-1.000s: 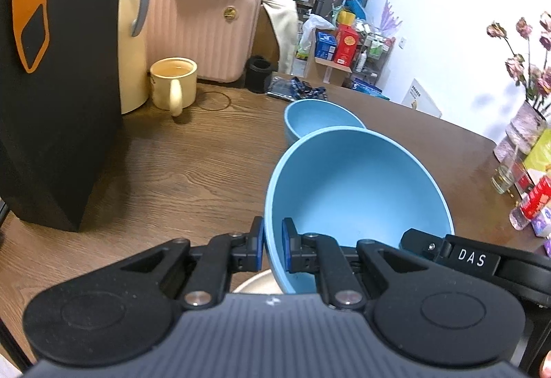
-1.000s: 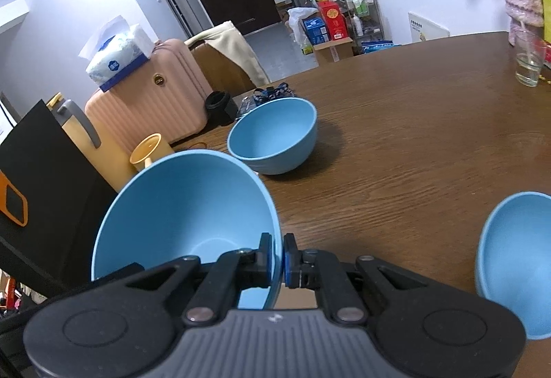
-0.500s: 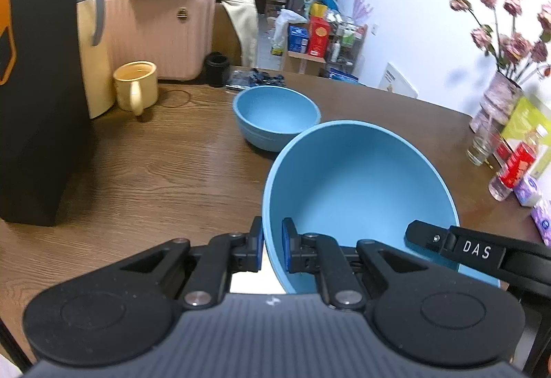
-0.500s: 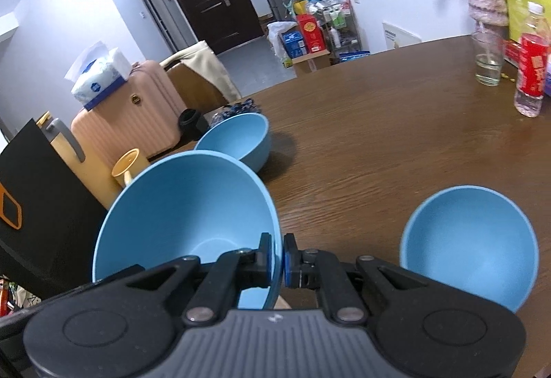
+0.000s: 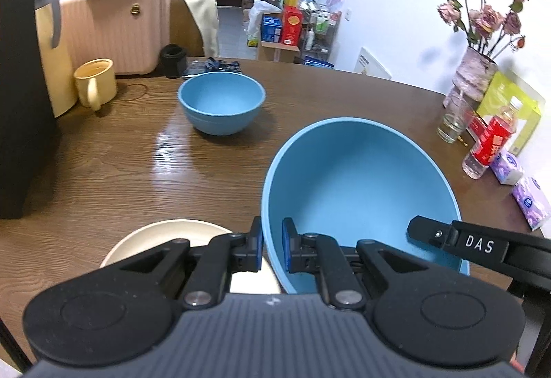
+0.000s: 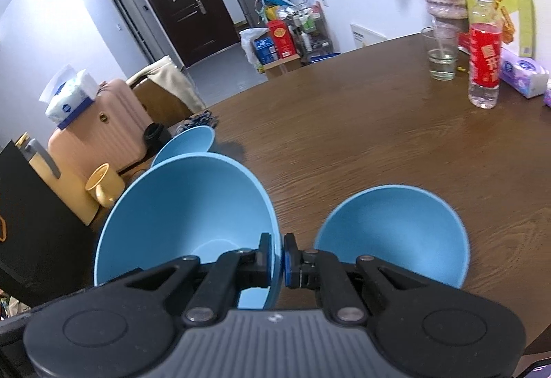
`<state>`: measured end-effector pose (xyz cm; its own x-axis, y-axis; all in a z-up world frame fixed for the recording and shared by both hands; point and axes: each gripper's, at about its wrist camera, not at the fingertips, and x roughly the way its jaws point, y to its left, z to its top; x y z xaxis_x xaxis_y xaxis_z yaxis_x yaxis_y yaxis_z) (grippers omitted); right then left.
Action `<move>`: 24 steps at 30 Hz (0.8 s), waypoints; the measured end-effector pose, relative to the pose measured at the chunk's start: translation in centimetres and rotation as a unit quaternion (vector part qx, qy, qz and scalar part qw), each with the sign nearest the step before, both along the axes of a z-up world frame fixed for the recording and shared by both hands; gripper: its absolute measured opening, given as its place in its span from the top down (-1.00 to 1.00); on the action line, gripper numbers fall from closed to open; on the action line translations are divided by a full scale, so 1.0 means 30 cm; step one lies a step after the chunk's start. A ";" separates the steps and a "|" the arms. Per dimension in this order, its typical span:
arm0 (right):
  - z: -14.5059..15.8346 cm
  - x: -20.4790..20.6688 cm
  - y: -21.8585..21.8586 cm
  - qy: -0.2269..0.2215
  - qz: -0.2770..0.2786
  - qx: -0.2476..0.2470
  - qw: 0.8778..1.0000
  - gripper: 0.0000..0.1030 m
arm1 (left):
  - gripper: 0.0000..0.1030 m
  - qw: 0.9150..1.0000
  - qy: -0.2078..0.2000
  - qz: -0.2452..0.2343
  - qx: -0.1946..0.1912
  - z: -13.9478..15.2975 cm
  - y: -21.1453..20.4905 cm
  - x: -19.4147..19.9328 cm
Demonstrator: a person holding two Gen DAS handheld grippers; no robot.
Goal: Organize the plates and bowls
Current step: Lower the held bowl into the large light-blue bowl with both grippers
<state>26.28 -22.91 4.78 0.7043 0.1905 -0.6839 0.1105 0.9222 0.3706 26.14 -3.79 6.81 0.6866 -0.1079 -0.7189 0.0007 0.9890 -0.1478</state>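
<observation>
Grippers both clamped on one large blue bowl (image 5: 361,192): left gripper (image 5: 271,249) pinching its left rim, right gripper (image 6: 279,257) pinching the opposite rim, bowl held above the wooden table (image 5: 137,164). Beside it on the right, a smaller blue bowl (image 6: 391,233) resting on the table; further back, another blue bowl (image 5: 221,102) near the yellow mug (image 5: 94,83). Under the left gripper, a cream plate (image 5: 165,237), partly hidden.
</observation>
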 end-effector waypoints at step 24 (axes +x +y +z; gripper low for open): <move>0.004 -0.046 -0.261 0.011 -0.035 -0.023 0.999 0.87 | 0.78 0.999 0.012 -0.052 0.003 -0.006 -0.282 0.005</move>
